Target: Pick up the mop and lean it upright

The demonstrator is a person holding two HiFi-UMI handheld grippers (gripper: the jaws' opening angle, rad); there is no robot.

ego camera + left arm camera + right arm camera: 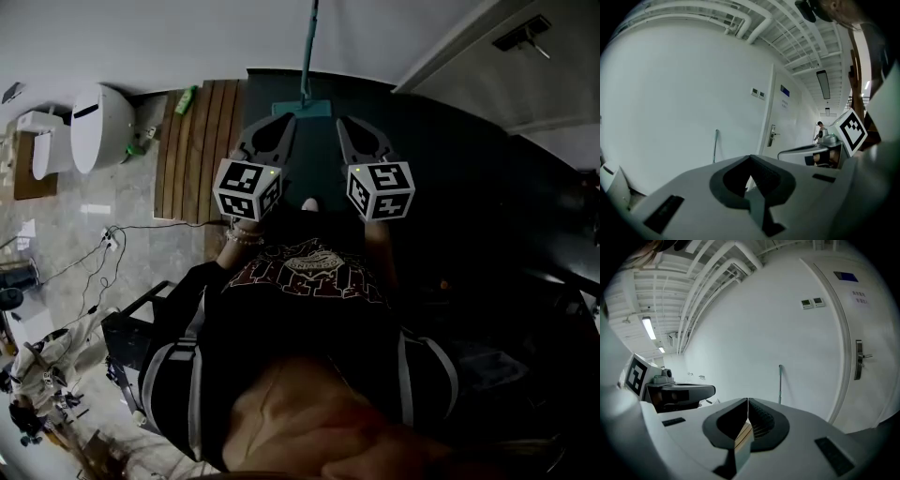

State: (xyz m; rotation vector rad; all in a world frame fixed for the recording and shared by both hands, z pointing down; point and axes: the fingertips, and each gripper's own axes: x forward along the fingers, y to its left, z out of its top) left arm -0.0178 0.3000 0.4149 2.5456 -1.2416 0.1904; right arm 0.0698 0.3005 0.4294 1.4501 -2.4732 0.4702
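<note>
While both grippers are held out in front of the person's dark printed shirt (309, 267), the left of the head view shows a pale marble floor (84, 202) with a white rounded fixture (98, 127) at the upper left and thin black cables (108, 248) trailing below it. Right of the fixture lies a small green bottle (186, 100), touching or just beside the top edge of a brown slatted wooden board (199, 150) that lies flat on the floor.

Next to the right comes the left gripper (287, 119), its marker cube low and its tips pointing toward the wall. In the left gripper view its jaws (750, 158) are pressed together with nothing between them.

Beyond and between the two grippers' tips stands the teal mop (305, 107). Its flat head rests on the dark floor (450, 178) at the foot of the white wall (187, 37), and its thin handle rises against that wall at the upper centre. It is apart from both grippers. The left gripper view shows the handle (715, 145) left of a white door (780, 122).

The right gripper (343, 122) sits just right of the mop head in the frame. Its own view shows its jaws (747, 401) closed tip to tip on nothing, with the mop handle (780, 383) upright above them.
</note>
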